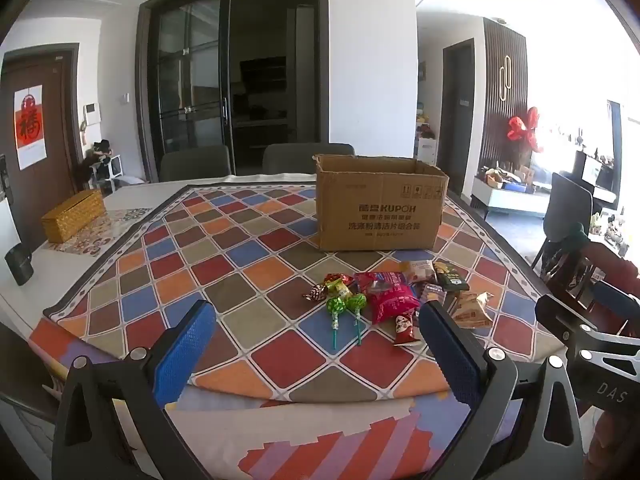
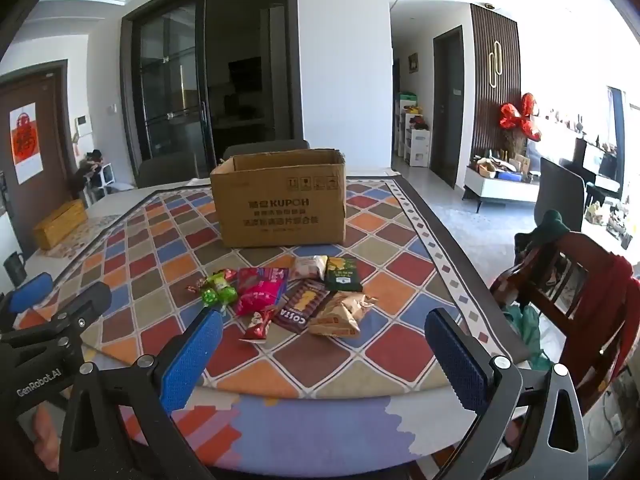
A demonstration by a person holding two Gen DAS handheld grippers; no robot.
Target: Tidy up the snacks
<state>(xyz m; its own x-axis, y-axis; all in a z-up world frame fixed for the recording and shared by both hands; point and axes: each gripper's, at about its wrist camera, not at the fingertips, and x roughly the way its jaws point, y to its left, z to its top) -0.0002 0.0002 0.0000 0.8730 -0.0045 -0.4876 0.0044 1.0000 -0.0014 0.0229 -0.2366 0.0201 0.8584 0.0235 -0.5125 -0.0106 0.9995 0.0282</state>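
Now both grippers are hanging wide open and empty, the left gripper (image 1: pixel 316 344) and right gripper (image 2: pixel 324 354) aiming down at the snack pile (image 2: pixel 288 296), lying ahead of the fingers, just before the cardboard box (image 2: pixel 280 200).

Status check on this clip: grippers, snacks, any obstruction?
Left gripper and right gripper open, empty. Snacks heaped before open cardboard box. Nothing blocking.

We see white walls (image 1: pixel 368 60), a dark sliding glass door (image 1: pixel 192 80) far behind two grey chairs (image 1: pixel 308 156), and bright daylight at right.
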